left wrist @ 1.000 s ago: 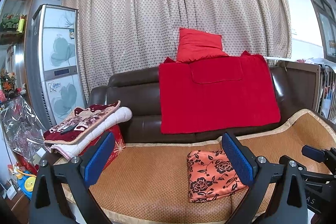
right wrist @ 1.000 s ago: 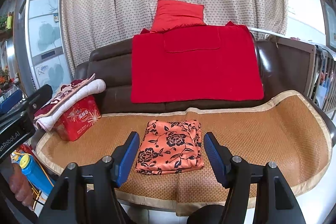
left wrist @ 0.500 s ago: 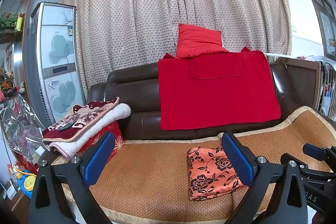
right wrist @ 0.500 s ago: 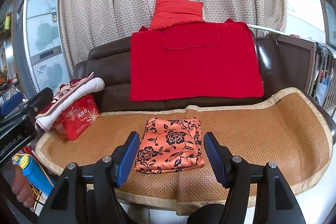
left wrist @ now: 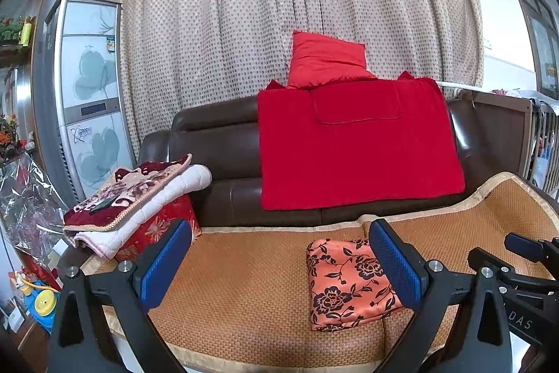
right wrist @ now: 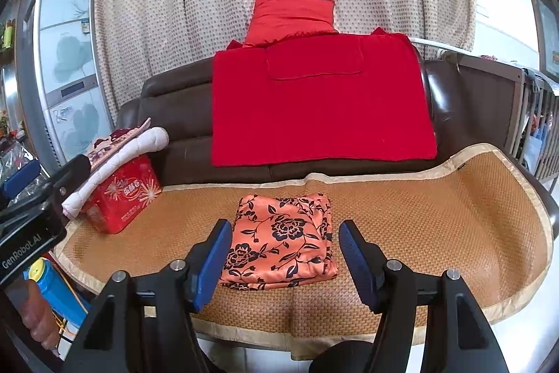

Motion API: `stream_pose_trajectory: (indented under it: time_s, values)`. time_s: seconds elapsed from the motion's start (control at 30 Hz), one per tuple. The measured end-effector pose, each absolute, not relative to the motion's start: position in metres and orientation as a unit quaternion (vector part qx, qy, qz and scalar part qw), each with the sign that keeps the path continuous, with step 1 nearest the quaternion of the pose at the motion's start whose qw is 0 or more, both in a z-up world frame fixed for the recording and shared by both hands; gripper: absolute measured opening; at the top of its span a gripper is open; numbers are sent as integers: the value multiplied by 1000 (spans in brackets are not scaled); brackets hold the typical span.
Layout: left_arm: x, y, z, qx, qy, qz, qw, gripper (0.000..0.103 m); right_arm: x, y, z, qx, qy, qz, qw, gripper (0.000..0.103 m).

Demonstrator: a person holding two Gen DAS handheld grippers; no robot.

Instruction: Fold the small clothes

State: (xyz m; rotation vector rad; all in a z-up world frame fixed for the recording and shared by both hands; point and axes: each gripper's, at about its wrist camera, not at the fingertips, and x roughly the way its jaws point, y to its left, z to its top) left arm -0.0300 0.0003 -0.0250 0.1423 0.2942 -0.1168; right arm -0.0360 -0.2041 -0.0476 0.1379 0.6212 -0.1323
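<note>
The left gripper [left wrist: 277,264] is held nearly level, tipped only slightly downward, above the front edge of the sofa seat. Its jaws are spread wide and nothing is gripped between them; woven mat [left wrist: 244,296] is seen through the gap. The right gripper [right wrist: 283,263] is pitched more steeply toward the seat, its blue pads [right wrist: 354,259] also parted and released, with nothing clasped. Both are kept clear of the cloth.

The folded orange floral garment [right wrist: 281,242] is laid flat on the woven mat, near the middle of the seat and close to its front edge. In the right wrist view it is framed between the right gripper's open fingers but is not touched by them. In the left wrist view the same garment [left wrist: 346,282] is partly covered by that gripper's right finger.

The body of the left gripper is seen at the left edge of the right wrist view, with part of a hand [right wrist: 36,317] below it. A red blanket [right wrist: 321,100] is draped over the brown sofa back [right wrist: 167,100], and a red box [right wrist: 124,198] topped with folded quilts stands at the seat's left end.
</note>
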Motion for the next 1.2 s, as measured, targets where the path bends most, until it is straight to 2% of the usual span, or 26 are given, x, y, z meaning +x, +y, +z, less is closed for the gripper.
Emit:
stream_pose_trajectory:
  time_s: [0.87, 1.2]
  values:
    - [-49, 18, -9, 53, 116, -66, 990, 101, -43, -187, -25, 52, 282, -70, 955, 68]
    - [-30, 24, -13, 42, 126, -62, 989, 101, -30, -183, -28, 42, 291, -76, 953, 68]
